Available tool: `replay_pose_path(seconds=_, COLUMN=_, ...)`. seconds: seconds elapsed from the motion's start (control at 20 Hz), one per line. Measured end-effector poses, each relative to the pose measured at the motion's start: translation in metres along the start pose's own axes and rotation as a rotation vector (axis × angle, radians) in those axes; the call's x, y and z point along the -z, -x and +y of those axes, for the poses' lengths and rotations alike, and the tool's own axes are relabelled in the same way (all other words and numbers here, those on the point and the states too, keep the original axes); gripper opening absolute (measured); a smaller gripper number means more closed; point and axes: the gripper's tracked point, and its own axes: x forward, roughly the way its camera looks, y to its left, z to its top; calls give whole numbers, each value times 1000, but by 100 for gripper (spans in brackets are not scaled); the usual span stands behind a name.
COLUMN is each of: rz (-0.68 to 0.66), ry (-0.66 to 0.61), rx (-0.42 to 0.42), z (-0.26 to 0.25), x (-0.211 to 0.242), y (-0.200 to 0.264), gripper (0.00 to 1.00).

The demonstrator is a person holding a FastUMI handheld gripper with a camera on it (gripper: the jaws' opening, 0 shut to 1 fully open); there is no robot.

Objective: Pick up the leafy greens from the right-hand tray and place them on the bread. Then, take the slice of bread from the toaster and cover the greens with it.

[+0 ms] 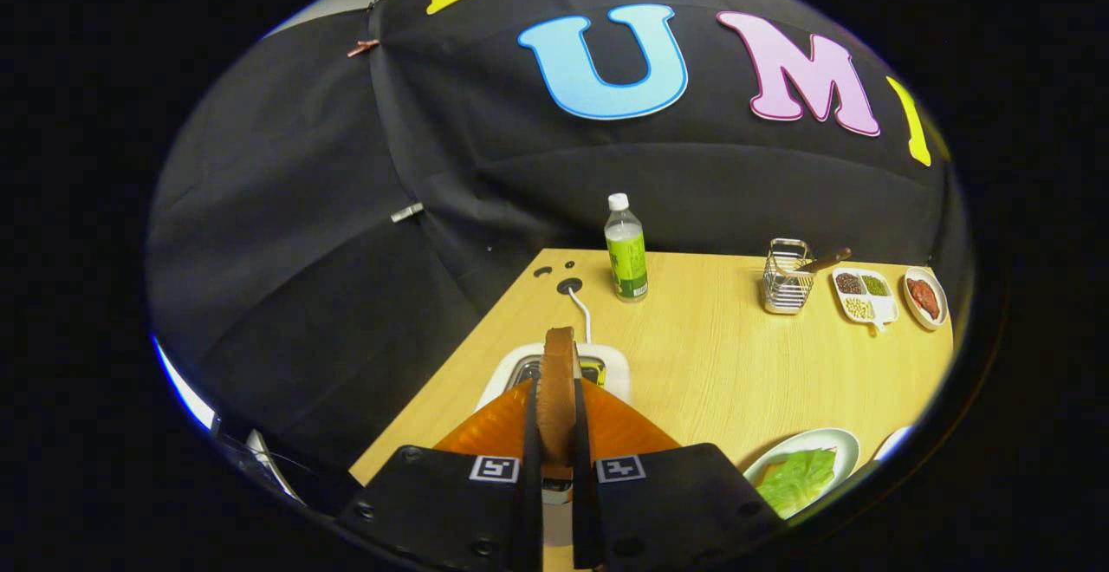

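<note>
The gripper [555,420] clamps an upright bread slice [557,381] (edge-on), hiding most of the toaster [606,362] at 12 o'clock.

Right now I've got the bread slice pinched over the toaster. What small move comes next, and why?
Probably carry it toward the plate of greens. The hand-held gripper is shut on the bread slice, held on edge and seemingly clear of the toaster just ahead; the greens lie to the right of the fingers.
</note>
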Motion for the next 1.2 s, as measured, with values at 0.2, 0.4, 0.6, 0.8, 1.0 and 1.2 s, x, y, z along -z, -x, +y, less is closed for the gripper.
replay_pose_path(seconds=0.2, rz=-86, ry=-20, rx=-26, z=-10, x=-44, y=38, gripper=17)
replay_pose_path(seconds=0.4, rz=-139, ry=-30, rx=-17, z=-40, x=-67, y=77, gripper=17)
replay_pose_path(seconds=0.6, rz=-153, ry=-32, rx=57, z=-95, x=-64, y=109, gripper=17)
replay_pose_path(seconds=0.8, rz=-124, ry=-45, rx=159, z=-162, x=-30, y=126, gripper=17)
replay_pose_path(seconds=1.0, rz=-50, ry=-106, rx=226, z=-208, x=27, y=129, gripper=17)
replay_pose_path(seconds=1.2, rz=-9, ry=-154, rx=216, z=-219, x=66, y=119, gripper=17)
